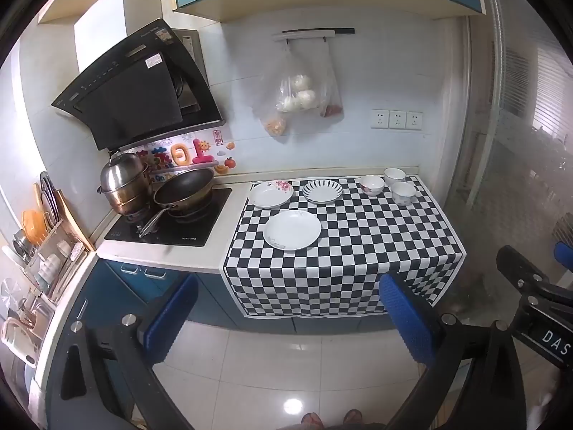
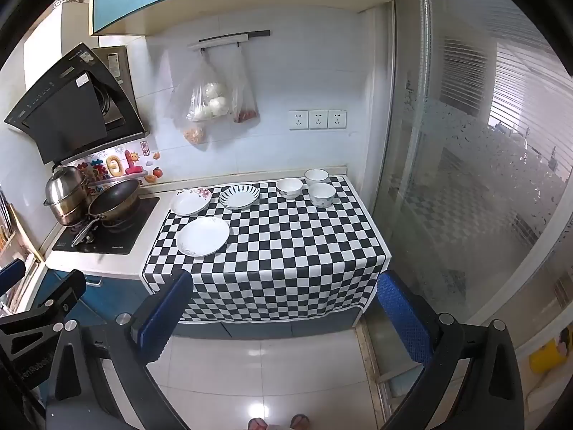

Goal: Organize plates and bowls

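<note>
Checkered cloth [image 1: 343,251] at mid-frame keeps three plates apart from three bowls; both tools [image 1: 286,322] [image 2: 283,317] gape wide, empty, likely pre-stacking.

place: home kitchen | cues: range hood [image 1: 136,86], wok [image 1: 184,188] (on stove [image 1: 200,229])

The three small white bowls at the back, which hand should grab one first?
Probably the right gripper. The three small white bowls sit on the right of the checkered black-and-white cloth; the left gripper faces the round white plates. Both are open and empty.
</note>
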